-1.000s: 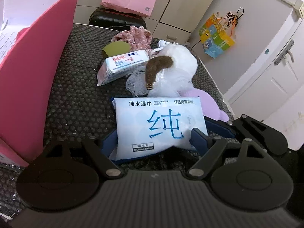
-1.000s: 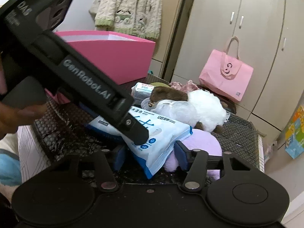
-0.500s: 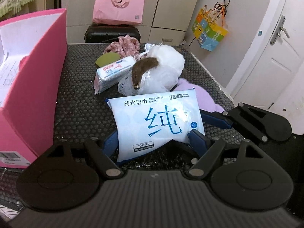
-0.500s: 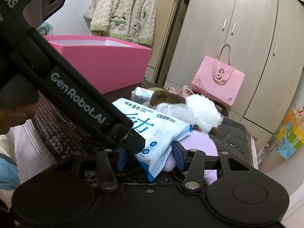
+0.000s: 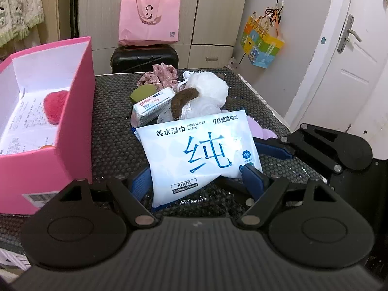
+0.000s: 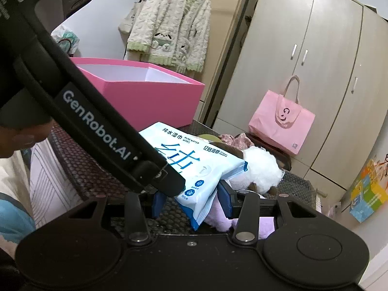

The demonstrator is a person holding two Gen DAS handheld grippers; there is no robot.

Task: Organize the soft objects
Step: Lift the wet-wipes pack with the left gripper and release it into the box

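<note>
The left hand-held gripper [image 5: 197, 181] clamps the wet-wipes pack [image 5: 201, 157], whose body hides both pads. The right hand-held gripper [image 6: 191, 200] is closing around the pack's corner, touch unclear. Beyond, the pack half-covers a purple plush [image 5: 263, 131]; farther left stands the pink box [image 5: 80, 111].

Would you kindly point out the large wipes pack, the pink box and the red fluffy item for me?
Large wipes pack [image 5: 201, 155], left wrist view, on its printed front face.
Pink box [image 5: 80, 111], left wrist view, on its outer side wall.
Red fluffy item [image 5: 55, 105], left wrist view, on its middle, inside the box.

Two wipes packs [image 5: 198, 155] [image 5: 152, 105], one pink box [image 5: 80, 111].
</note>
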